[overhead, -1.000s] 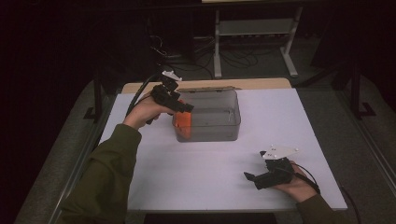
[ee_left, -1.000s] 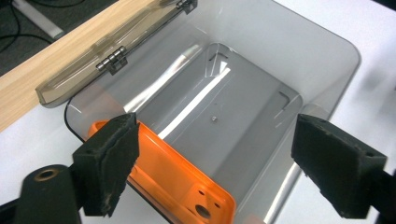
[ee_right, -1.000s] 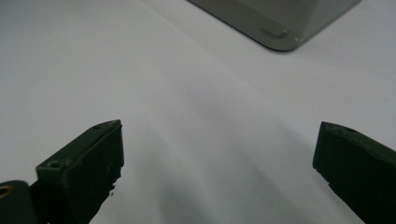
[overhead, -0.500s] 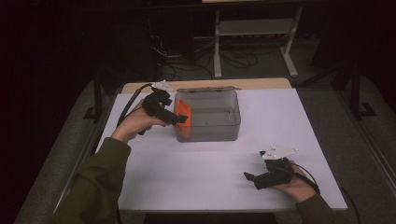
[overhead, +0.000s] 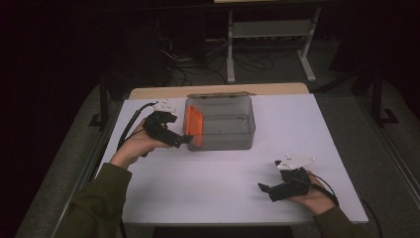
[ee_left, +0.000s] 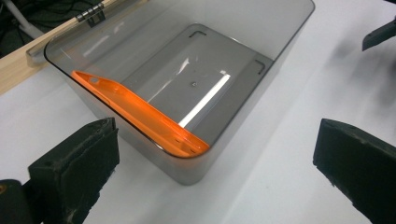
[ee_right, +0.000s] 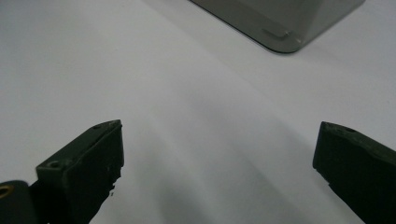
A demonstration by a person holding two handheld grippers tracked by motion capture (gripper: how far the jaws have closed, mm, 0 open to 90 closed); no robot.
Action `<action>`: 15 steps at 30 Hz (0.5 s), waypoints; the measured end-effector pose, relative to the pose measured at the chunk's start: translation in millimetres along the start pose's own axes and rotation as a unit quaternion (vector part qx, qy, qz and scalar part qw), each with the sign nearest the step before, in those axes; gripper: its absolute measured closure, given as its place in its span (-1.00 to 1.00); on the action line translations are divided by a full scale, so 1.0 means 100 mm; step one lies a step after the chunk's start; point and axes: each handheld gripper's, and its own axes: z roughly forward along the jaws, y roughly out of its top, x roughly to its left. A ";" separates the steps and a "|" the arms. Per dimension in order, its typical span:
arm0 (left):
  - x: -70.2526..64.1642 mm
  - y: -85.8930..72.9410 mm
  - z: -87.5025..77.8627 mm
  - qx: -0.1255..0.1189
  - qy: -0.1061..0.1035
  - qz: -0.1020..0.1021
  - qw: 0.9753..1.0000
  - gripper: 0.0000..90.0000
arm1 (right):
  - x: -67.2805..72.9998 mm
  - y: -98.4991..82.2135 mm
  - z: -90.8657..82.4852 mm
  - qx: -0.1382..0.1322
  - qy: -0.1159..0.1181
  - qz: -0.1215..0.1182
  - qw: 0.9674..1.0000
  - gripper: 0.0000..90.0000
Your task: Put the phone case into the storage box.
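A grey see-through bin (overhead: pixel 233 130) stands on the white table (overhead: pixel 213 193). An orange flat tray-like piece (overhead: pixel 193 123) leans on edge against the inside of its left wall, also seen as the orange piece (ee_left: pixel 140 112) in the left gripper view. My left gripper (overhead: pixel 185 140) sits just left of the bin, level with the front corner of the bin (ee_left: pixel 187 168). Its jaws have just been opening and stand wide apart with nothing between them. My right gripper (overhead: pixel 264 188) rests open and empty near the front right of the table, pointing toward the bin (ee_right: pixel 280 23).
A wooden strip (overhead: pixel 218 90) with a metal hinge (ee_left: pixel 91 11) runs behind the bin. Cables trail from both grippers. Beyond the table stand a white metal rack (overhead: pixel 270 34) and floor cables in the dark. The other gripper's tip (ee_left: pixel 378 35) shows far right.
The left gripper let go of the orange piece, which now leans inside the bin. The left hand drew back left and toward the person. The right hand stayed put.
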 end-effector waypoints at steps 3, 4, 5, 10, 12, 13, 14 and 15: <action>-0.04 -0.10 -0.03 -0.010 0.005 0.006 1.000 -1.00 | 0.00 0.00 0.00 0.000 0.000 -0.001 1.000 -0.97; -0.05 -0.13 -0.04 -0.012 0.005 0.008 1.000 -1.00 | 0.00 0.00 0.00 0.000 0.000 0.000 1.000 -0.97; -0.06 -0.17 -0.05 -0.015 0.005 0.010 1.000 -1.00 | 0.00 0.00 0.00 0.000 0.000 0.000 1.000 -0.97; -0.12 -0.37 -0.07 -0.015 0.010 0.013 1.000 -1.00 | 0.00 0.00 0.00 0.001 -0.001 -0.002 1.000 -0.97; -0.13 -0.45 -0.07 -0.014 0.011 0.014 1.000 -1.00 | 0.00 0.00 0.00 0.001 -0.001 -0.001 1.000 -0.97; -0.14 -0.48 -0.06 -0.015 0.010 0.012 1.000 -1.00 | 0.00 0.00 0.00 0.001 -0.001 -0.002 1.000 -0.97; -0.15 -0.52 -0.06 -0.015 0.009 0.011 1.000 -1.00 | 0.00 0.00 0.00 0.001 -0.001 -0.002 1.000 -0.97; -0.16 -0.55 -0.06 -0.016 0.010 0.011 1.000 -1.00 | 0.00 0.00 0.00 0.001 -0.001 -0.002 1.000 -0.97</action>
